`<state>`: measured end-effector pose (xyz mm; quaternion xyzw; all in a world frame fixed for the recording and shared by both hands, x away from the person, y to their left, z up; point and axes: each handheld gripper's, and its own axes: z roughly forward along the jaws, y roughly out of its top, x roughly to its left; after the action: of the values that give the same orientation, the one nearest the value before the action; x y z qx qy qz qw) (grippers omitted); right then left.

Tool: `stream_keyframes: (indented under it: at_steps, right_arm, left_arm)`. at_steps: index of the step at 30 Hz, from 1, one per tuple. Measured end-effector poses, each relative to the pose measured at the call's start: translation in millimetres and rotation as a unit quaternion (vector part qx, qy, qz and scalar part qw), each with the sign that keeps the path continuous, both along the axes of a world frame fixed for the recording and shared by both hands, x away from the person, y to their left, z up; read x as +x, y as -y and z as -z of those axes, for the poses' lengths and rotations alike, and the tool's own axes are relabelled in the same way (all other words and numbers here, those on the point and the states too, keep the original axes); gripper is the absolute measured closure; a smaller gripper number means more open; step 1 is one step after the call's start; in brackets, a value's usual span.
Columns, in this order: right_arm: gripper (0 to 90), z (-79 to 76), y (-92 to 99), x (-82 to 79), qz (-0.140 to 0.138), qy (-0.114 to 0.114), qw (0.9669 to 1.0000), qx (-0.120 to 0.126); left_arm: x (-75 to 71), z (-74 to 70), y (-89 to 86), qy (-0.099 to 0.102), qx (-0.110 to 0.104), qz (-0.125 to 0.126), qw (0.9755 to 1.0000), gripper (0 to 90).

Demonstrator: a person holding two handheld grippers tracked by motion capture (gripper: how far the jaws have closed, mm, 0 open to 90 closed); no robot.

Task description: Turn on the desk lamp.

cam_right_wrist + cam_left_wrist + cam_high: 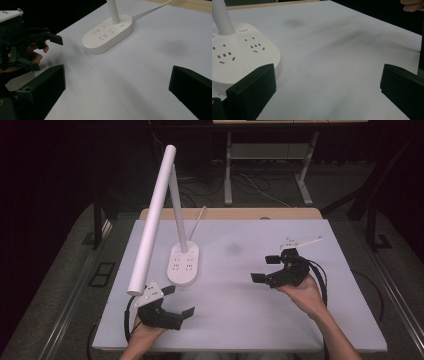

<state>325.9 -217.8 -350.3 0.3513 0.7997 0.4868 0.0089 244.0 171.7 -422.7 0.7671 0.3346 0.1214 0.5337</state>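
Left tongs [179,301] gape just beside lamp base [183,263].

The lamp base [183,263] stands on the surface [250,320] left of centre, with the left gripper [179,300] just before it and the right gripper [265,268] well apart to its right.

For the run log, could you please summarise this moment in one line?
left tool: open, empty | right tool: open, empty | desk lamp: untouched on table
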Motion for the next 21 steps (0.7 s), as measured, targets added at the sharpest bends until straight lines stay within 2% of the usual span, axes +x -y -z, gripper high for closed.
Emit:
stream_keyframes:
  at_steps: [8, 21]
  right_arm:
    - [0.3, -6.2, -17.9, 12.5, -0.012, 0.005, 0.9999, -0.003]
    - [0.3, -4.2, -40.5, 30.5, -0.018, -0.007, 0.9998, -0.006]
  left_arm:
    - [-0.1, 0.0, 0.0, 0.000, 0.000, 0.001, 1.0000, 0.0]
    - [-0.2, -0.1, 0.0, 0.000, -0.001, 0.002, 1.0000, 0.0]
